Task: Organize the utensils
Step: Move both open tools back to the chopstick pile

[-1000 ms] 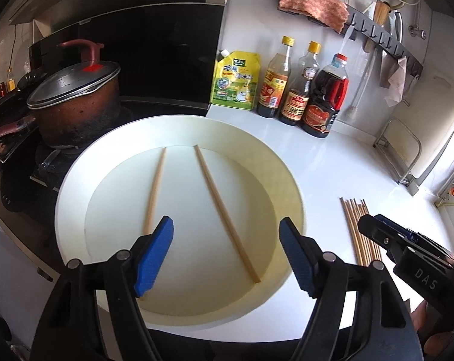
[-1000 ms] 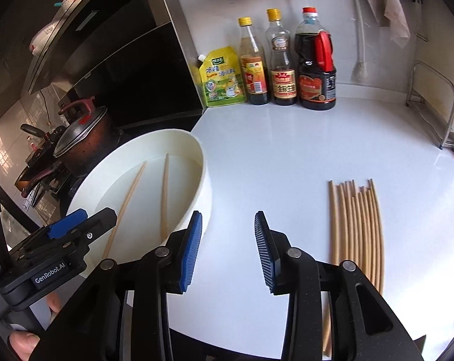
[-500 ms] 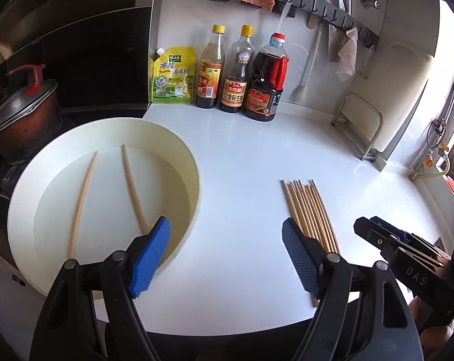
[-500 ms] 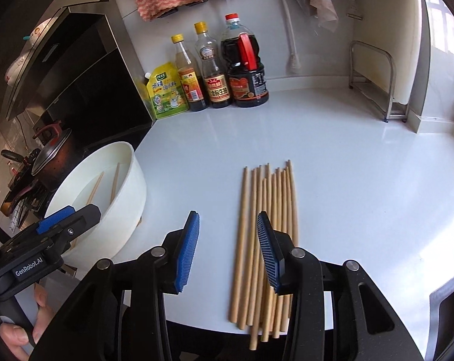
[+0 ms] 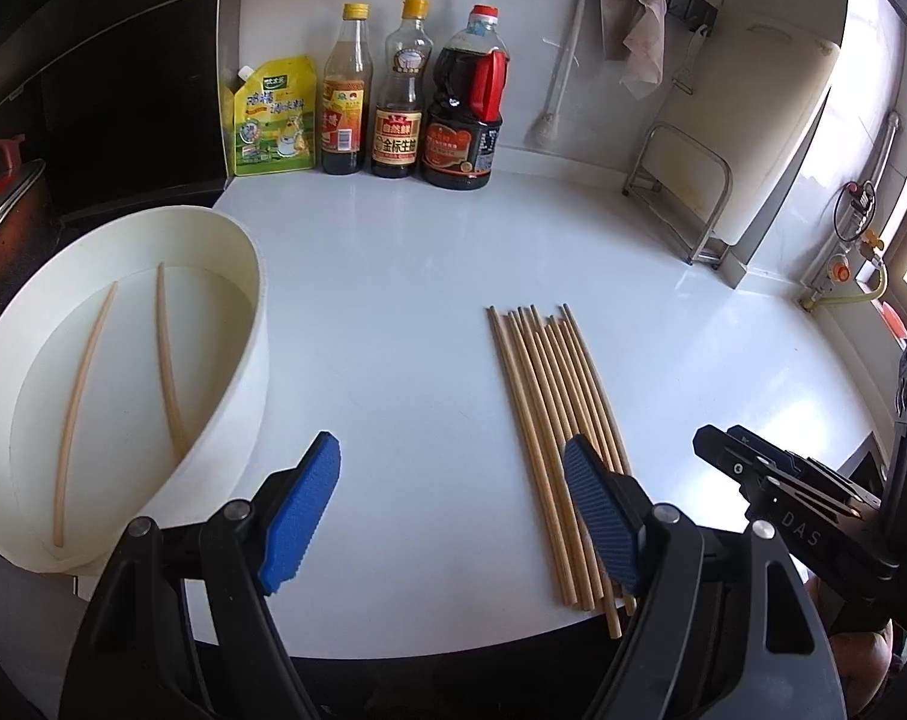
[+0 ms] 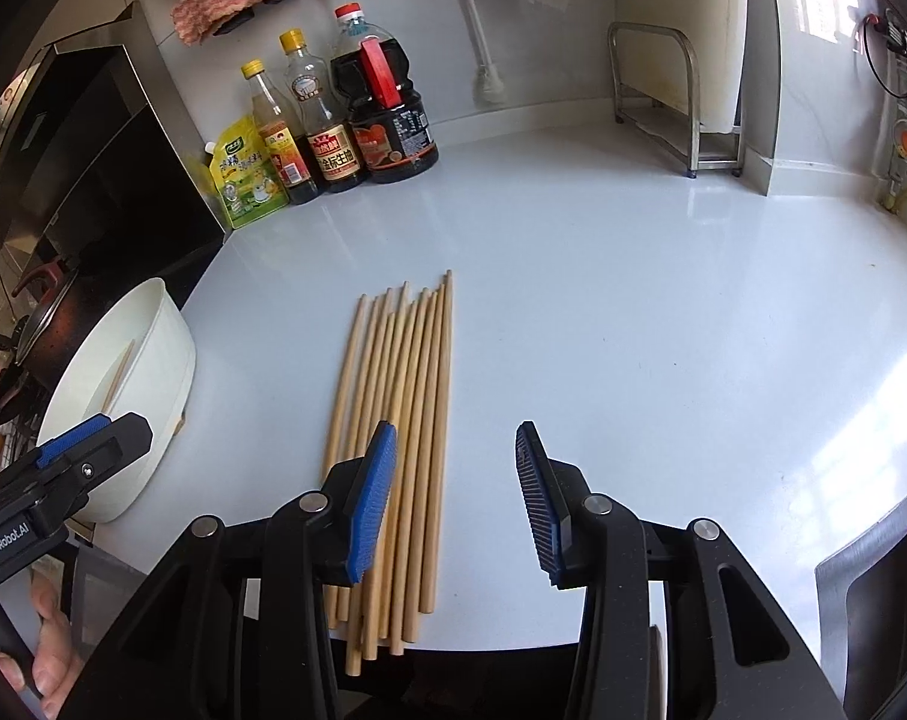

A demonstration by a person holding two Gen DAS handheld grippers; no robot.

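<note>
A row of pale wooden chopsticks (image 6: 400,420) lies on the glossy white countertop (image 6: 633,300), near ends overhanging its front edge; two more lie in the round white basin (image 5: 246,360) at the left edge; bare counter spreads rightward; the left gripper (image 5: 450,510) and right gripper (image 6: 456,495) hover released, grasping nothing.

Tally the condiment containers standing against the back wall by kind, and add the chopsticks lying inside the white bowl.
yellow-capped bottles: 2
red-handled dark sauce jug: 1
yellow-green pouch: 1
chopsticks in the white bowl: 2
Total: 6
</note>
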